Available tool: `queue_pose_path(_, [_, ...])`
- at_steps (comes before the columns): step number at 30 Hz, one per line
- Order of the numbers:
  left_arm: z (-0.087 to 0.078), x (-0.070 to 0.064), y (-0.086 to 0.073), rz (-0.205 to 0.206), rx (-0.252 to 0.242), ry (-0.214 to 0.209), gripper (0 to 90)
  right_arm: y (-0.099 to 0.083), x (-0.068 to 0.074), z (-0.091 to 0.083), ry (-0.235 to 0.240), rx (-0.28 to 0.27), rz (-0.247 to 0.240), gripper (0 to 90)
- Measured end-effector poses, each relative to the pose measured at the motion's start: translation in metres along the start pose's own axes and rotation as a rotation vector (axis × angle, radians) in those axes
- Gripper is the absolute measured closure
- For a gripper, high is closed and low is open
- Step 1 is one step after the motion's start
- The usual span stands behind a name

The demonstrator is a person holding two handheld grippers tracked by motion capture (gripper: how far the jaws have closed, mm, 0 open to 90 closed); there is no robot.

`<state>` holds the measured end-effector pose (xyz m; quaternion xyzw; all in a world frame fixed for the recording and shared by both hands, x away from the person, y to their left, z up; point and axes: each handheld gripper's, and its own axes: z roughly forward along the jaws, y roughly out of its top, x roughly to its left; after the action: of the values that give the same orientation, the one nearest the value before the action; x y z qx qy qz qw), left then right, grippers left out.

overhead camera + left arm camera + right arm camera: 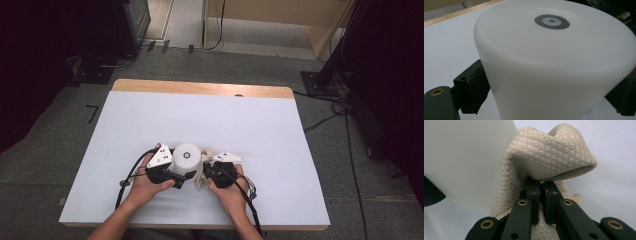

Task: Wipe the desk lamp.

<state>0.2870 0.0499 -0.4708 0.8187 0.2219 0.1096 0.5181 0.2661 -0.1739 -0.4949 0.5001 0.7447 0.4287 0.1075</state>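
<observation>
I have the left tongs (186,176) clamped on either side of the white cup (187,159), upside down near the worktop's (150,120) front edge; my right tongs (209,172) are pinched tight on a fold of beige quilted cloth (549,157) touching the cup's side

A white upturned cup (187,159) stood near the table's front edge, about midway along it, its flat base bearing a grey ring; a cream quilted cloth (544,162) lay bunched against its right side, one fold raised.
</observation>
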Motion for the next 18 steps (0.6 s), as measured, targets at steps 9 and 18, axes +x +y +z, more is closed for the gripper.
queue_pose_path(9, [-0.001,-0.003,0.001,-0.003,0.006,0.023,7.5,0.002,0.0,-0.004,-0.005,-0.044,-0.01,85.7])
queue_pose_path(18, [-0.009,-0.011,0.009,-0.068,-0.025,0.085,0.0,0.009,-0.014,-0.018,-0.027,-0.09,0.016,85.7])
